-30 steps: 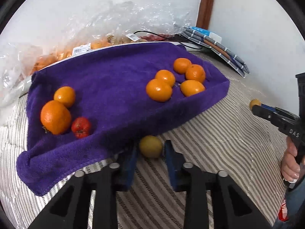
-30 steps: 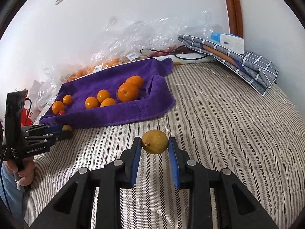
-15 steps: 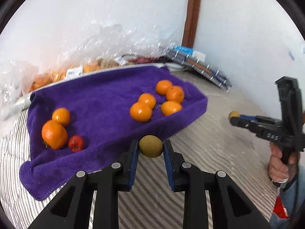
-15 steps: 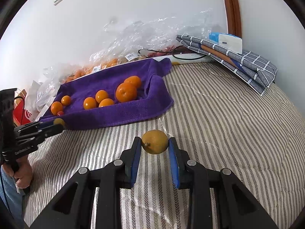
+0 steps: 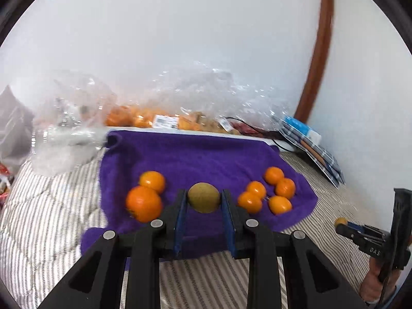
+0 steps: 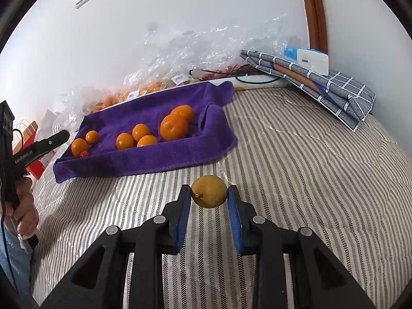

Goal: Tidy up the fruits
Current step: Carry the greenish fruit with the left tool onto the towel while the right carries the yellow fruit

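Note:
My left gripper (image 5: 203, 200) is shut on a yellow-green lemon (image 5: 203, 197) and holds it above the near edge of the purple towel (image 5: 190, 159). Two oranges (image 5: 144, 203) lie on the towel at its left, several small oranges (image 5: 267, 193) at its right. My right gripper (image 6: 209, 195) is shut on a yellow lemon (image 6: 209, 191) above the striped bed cover, to the right of the towel (image 6: 154, 159). In the right wrist view the towel carries several oranges (image 6: 173, 126) and a small red fruit (image 6: 84, 154). The left gripper (image 6: 60, 136) shows at the far left there, its fruit hidden.
Clear plastic bags of fruit (image 5: 144, 118) lie behind the towel along the wall. A folded grey checked cloth (image 6: 316, 82) with a white box (image 6: 312, 60) lies at the back right. The striped bed cover (image 6: 309, 170) spreads right of the towel.
My left gripper closed on the yellow-green lemon, lifted it off the bed cover and swung it up over the towel's near edge. My right gripper kept its lemon, barely moving.

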Available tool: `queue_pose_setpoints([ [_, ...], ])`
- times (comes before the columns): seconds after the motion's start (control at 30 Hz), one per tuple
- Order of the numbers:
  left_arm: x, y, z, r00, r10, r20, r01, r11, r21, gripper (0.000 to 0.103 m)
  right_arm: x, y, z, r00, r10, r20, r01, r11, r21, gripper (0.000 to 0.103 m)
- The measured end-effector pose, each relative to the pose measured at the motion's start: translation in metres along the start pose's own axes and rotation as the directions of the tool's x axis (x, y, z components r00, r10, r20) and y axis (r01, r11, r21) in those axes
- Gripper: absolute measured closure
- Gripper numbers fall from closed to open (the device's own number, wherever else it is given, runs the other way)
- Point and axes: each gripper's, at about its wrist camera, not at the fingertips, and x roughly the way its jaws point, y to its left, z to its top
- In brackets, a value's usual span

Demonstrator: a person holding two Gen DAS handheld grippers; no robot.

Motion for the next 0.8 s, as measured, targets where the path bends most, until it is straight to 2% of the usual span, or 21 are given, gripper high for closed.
queue_pose_setpoints([
  [0.17,0.001,0.012,0.002,0.999,0.035,-0.002,-0.035,0.999,-0.037,0.078,0.004,0.01,0.005,0.999,-0.027,-0.025,0.026,1.0,-0.017,0.074],
  [0.37,-0.001,0.019,0.002,0.999,0.036,-0.001,-0.036,0.998,-0.059,0.078,-0.004,0.034,0.031,0.999,0.031,0.023,-0.029,0.997,-0.066,0.074],
  [0.53,-0.001,0.028,0.004,0.999,0.034,0.0,-0.034,0.995,-0.093,0.078,0.004,0.049,0.061,0.996,0.067,0.054,-0.062,0.994,-0.093,0.074],
  [0.63,0.002,0.034,0.004,1.0,0.01,-0.008,-0.011,0.993,-0.115,0.078,0.013,0.057,0.078,0.992,0.113,0.062,-0.108,0.991,-0.082,0.074],
  [0.8,0.011,0.035,0.002,0.998,-0.064,-0.028,0.059,0.987,-0.149,0.078,0.042,0.077,0.099,0.988,0.138,0.062,-0.13,0.984,-0.125,0.074],
])
